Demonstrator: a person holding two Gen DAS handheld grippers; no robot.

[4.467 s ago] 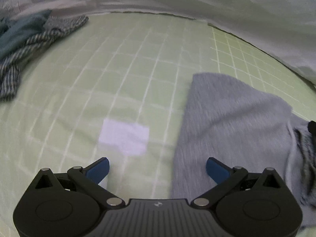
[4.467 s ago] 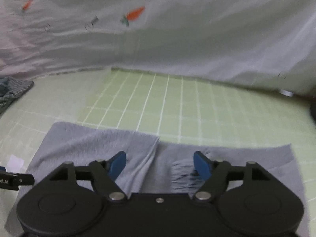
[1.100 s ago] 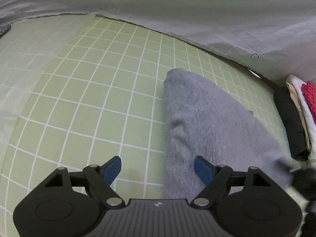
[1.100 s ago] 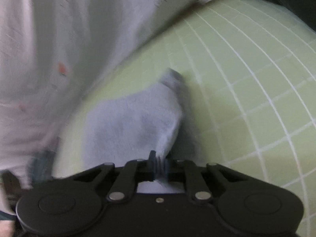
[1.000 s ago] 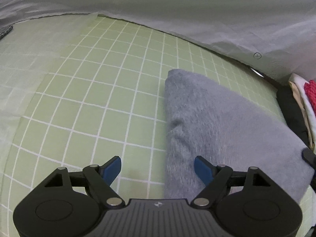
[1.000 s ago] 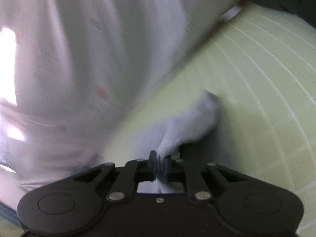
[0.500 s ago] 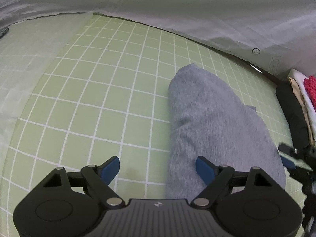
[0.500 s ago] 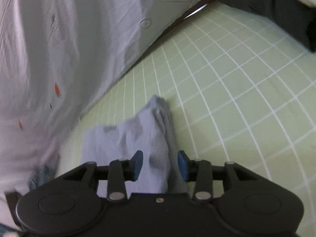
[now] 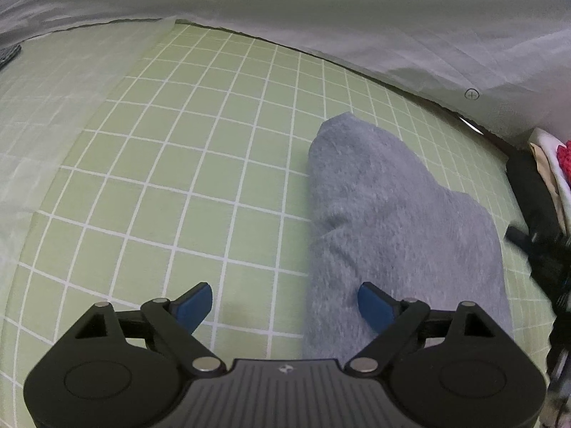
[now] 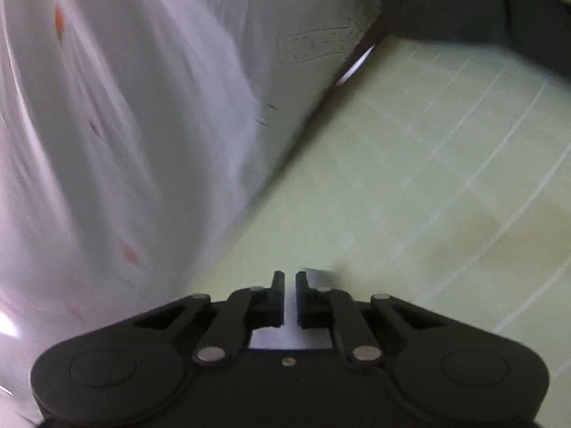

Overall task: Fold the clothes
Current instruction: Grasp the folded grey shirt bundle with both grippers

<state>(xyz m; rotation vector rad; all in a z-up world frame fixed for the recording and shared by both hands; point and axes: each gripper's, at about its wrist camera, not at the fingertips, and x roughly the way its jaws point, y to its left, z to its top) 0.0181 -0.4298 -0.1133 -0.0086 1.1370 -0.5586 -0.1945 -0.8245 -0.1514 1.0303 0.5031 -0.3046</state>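
Currently our left gripper hangs wide open over the green grid mat, empty, its right fingertip above the near edge of the folded grey garment, which stretches ahead and rightward. Our right gripper is blurred; its jaws are nearly closed with a pale grey strip between them, though we cannot tell whether they grip it.

Left wrist view looking down and forward, low over the green grid mat; right wrist view nearer still, sharing mat and white sheet.
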